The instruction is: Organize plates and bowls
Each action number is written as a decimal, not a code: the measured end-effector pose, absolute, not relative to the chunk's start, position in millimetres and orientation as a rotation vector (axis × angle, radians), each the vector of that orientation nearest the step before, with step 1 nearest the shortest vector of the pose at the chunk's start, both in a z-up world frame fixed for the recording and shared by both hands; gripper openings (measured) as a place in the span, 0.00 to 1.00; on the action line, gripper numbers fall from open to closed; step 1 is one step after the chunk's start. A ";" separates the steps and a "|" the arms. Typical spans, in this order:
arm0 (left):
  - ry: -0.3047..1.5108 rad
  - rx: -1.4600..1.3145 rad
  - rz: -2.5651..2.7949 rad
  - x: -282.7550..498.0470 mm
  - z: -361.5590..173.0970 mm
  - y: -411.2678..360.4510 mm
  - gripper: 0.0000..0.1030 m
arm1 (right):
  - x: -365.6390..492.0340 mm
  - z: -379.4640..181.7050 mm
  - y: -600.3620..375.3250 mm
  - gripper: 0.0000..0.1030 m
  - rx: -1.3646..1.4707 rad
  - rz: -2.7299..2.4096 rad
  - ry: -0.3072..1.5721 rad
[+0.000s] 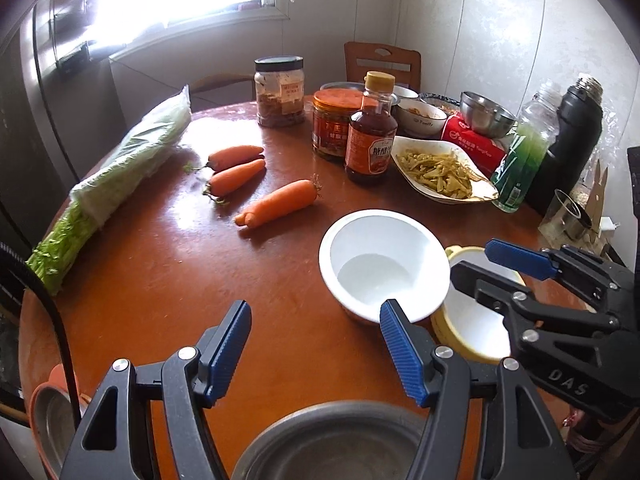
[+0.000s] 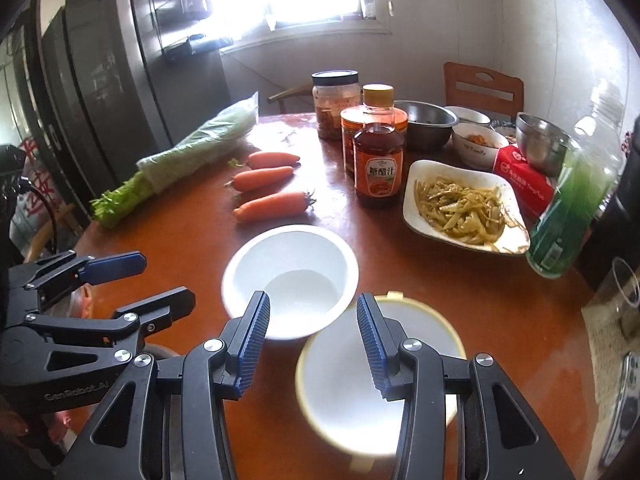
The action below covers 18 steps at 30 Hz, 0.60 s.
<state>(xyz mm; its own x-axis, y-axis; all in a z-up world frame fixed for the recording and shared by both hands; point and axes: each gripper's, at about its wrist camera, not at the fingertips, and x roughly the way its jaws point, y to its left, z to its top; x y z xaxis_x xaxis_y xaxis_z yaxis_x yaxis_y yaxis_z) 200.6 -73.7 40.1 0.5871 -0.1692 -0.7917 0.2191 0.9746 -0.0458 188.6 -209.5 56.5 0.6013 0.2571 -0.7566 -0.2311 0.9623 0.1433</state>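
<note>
A white bowl [image 1: 384, 264] [image 2: 290, 280] stands on the round wooden table [image 1: 180, 280], touching a yellow-rimmed white bowl [image 1: 472, 320] [image 2: 380, 372] beside it. My left gripper [image 1: 316, 344] [image 2: 166, 278] is open above the table, its right pad at the white bowl's near rim, with nothing between the pads. My right gripper [image 2: 314, 320] [image 1: 474, 258] is open and hovers over both bowls. One finger is over the white bowl, the other over the yellow-rimmed bowl's inside. Neither pad presses on a rim. A steel bowl [image 1: 332, 440] lies just under my left gripper.
Beyond the bowls lie three carrots [image 1: 276, 204], bagged greens [image 1: 120, 176], a sauce bottle [image 1: 370, 132], jars [image 1: 280, 92], and a dish of shredded vegetables [image 1: 440, 172]. Steel bowls [image 2: 540, 144], a tissue pack [image 2: 524, 180], a green bottle [image 2: 572, 208] and a black flask [image 1: 572, 140] crowd the right.
</note>
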 end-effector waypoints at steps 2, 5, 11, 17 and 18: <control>0.927 0.055 -0.228 209.4 37.5 -76.6 0.65 | 197.2 52.3 -210.8 0.45 0.030 0.285 0.886; 0.945 0.051 -0.226 220.2 31.9 -80.3 0.65 | 207.9 45.3 -211.0 0.45 0.020 0.285 0.898; 0.993 0.040 -0.221 237.9 16.5 -83.3 0.64 | 225.9 31.8 -211.0 0.40 -0.003 0.288 0.926; 1.033 0.029 -0.232 246.9 3.3 -86.0 0.64 | 236.0 20.6 -209.9 0.30 -0.016 0.297 0.953; 1.037 0.028 -0.238 247.4 1.9 -86.9 0.63 | 237.0 19.5 -209.4 0.29 -0.017 0.300 0.955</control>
<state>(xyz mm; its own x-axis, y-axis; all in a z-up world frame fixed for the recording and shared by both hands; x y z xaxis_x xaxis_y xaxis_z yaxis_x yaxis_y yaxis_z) 247.4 -86.9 1.9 0.4851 -0.1828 -0.8552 0.2088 0.9738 -0.0897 237.0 -209.4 19.5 0.5398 0.2447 -0.8054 -0.2597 0.9586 0.1172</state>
